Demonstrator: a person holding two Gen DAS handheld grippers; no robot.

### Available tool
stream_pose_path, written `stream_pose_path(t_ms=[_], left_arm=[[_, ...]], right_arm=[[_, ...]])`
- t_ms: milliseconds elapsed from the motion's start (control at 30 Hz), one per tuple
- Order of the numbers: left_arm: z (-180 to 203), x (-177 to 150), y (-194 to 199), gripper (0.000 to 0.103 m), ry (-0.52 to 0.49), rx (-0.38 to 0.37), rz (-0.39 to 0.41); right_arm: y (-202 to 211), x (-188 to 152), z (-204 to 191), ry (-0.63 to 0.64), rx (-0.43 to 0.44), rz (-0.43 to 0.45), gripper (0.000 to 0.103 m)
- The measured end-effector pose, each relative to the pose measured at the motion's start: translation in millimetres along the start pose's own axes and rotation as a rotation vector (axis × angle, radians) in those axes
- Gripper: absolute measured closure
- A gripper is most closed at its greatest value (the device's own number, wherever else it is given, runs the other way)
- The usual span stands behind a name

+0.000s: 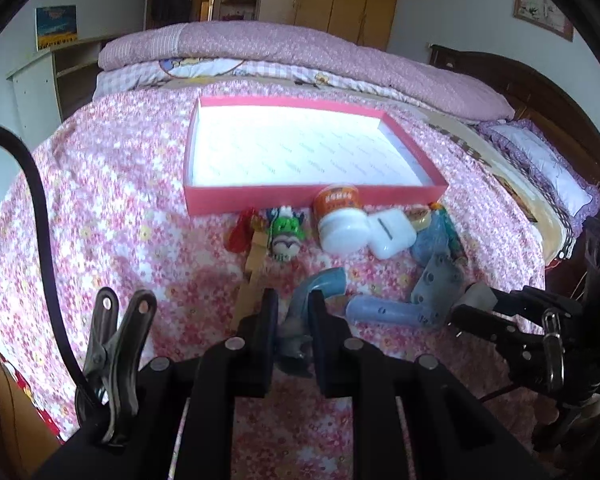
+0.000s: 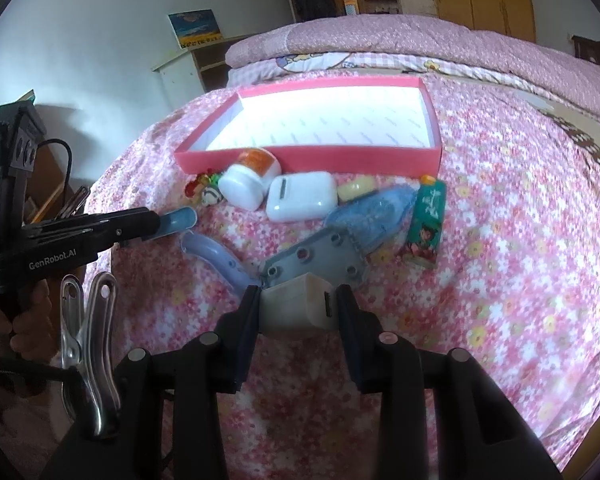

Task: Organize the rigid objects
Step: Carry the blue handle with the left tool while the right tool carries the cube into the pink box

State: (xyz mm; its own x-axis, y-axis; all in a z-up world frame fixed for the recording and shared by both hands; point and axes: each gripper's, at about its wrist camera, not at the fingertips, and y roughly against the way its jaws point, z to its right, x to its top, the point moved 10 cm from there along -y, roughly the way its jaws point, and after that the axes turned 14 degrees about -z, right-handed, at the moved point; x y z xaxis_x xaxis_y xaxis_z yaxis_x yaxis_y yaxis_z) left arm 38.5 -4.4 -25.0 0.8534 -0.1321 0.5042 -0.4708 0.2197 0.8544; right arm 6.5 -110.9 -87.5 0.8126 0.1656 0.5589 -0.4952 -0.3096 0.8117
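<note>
In the left wrist view my left gripper [image 1: 294, 312] is shut on a blue curved plastic piece [image 1: 324, 282], held just above the bedspread. My right gripper [image 2: 298, 308] is shut on a small cream-white block [image 2: 296, 306]; it also shows at the right of the left wrist view, right gripper [image 1: 474, 300]. An open pink box [image 1: 312, 198] with a white floor lies beyond. In front of it lie a white bottle with an orange label [image 1: 340, 220], a white case [image 1: 388, 236], a green toy figure [image 1: 286, 232], a lilac handle [image 1: 380, 312] and a grey holed plate [image 1: 436, 284].
A blue tape dispenser [image 2: 372, 216], a green printed box [image 2: 424, 224] and a yellow piece [image 2: 356, 188] lie right of the white case [image 2: 302, 196]. A wooden stick [image 1: 254, 268] and a red item [image 1: 240, 234] lie left. Folded quilts [image 1: 300, 52] line the bed's far side.
</note>
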Motion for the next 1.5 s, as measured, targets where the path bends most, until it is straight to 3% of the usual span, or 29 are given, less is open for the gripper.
stream_pose_path(t_ms=[300,633,900,1500], left_arm=[[-3,33,8,0.087,0.018,0.009,0.041],[-7,88,5,0.087,0.027,0.023,0.091],[-17,118,-13,0.087,0.034,0.045,0.076],[-23,123,-64,0.087,0.039,0.059,-0.024]], right_arm=[[7,26,-1,0.009,0.015,0.024,0.065],[13,80,9,0.004,-0.006,0.064,0.065],[-5,116,29,-0.041,-0.017,0.052,0.065],[-38,138,46,-0.078,-0.039,0.011,0.065]])
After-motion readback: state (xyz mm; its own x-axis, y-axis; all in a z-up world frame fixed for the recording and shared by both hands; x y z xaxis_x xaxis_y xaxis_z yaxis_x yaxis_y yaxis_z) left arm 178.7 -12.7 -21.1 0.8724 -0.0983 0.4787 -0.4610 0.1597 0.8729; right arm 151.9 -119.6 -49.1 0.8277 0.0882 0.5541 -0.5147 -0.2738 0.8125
